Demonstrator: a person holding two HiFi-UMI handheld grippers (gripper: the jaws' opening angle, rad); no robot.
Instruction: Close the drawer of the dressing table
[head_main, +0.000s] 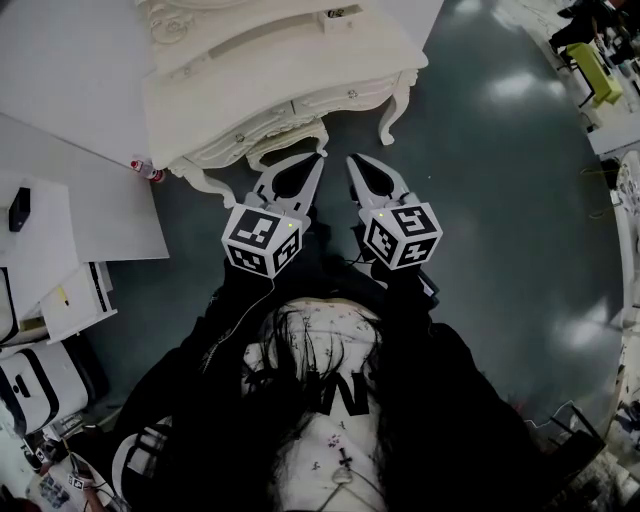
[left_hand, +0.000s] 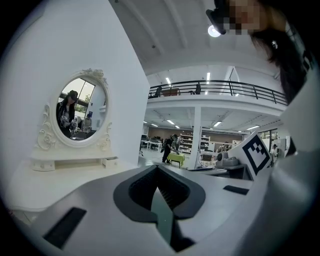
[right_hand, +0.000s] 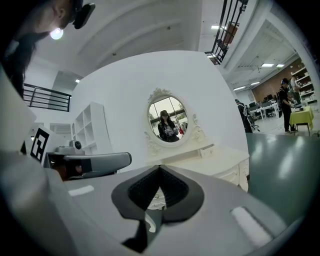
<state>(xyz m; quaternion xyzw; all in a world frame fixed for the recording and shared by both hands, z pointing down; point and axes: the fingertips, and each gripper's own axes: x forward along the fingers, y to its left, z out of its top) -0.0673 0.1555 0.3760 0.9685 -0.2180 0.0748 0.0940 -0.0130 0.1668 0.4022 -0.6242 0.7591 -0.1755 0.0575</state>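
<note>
**Grippers level and clenched short of the dressing table front**

Both tools are held side by side just in front of the person's body, aimed nearly level at the white dressing table (head_main: 280, 90), which stands on the dark floor (head_main: 500, 200) with its back to a white wall. The left gripper (head_main: 316, 162) has its jaws pressed together with nothing between them, and the right gripper (head_main: 354, 162) is clenched the same way, also empty. Shut jaws make a blunt, firm nose, which suits pushing a drawer front better than pinching its knob; that seems the likely reason for holding them so. Their tips sit near the table's front edge, above the curved apron between the legs, but no view shows them touching it.

Along that front edge lie two wide drawers, each with a small knob, the left drawer (head_main: 238, 137) and the right drawer (head_main: 350, 95). From above both look close to flush, and I cannot tell which, if either, stands out. A low shelf under the oval mirror (right_hand: 167, 122) carries a small drawer (right_hand: 207, 149) at its end; whether it is pulled out is unclear too. No drawer shows its inside, so nothing can be said of contents.

Judging from this, the push has not begun, and the first need is to pick the drawer that protrudes.
</note>
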